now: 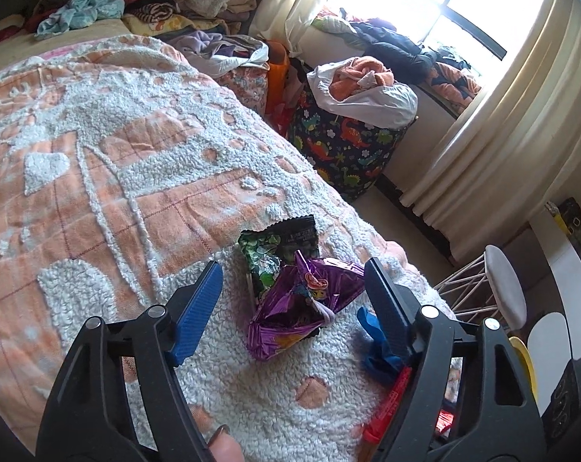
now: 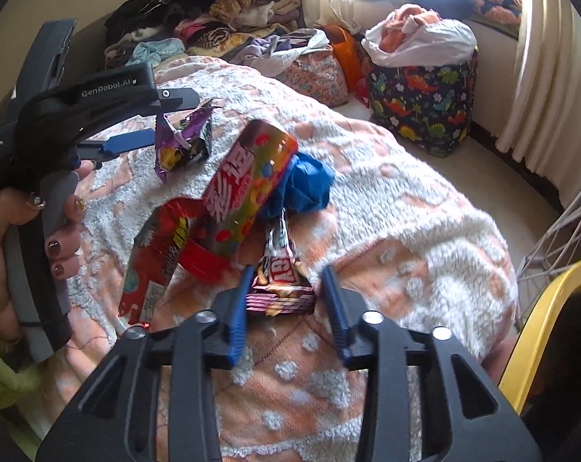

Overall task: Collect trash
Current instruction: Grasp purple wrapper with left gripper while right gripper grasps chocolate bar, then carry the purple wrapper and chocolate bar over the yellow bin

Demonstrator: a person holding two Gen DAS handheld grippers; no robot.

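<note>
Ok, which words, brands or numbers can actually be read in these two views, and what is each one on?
"GenRobot.AI": on the left hand-held gripper, seen from the right wrist.
"BY": on the brown wrapper; the rest is hidden.
Large white characters on the red tube: not legible to me.
Print on the red wrapper, green wrapper and purple wrapper: too small or crumpled.

Wrappers [image 1: 298, 308] on blanket [image 1: 98, 154]; basket [image 1: 348, 146] behind
</note>
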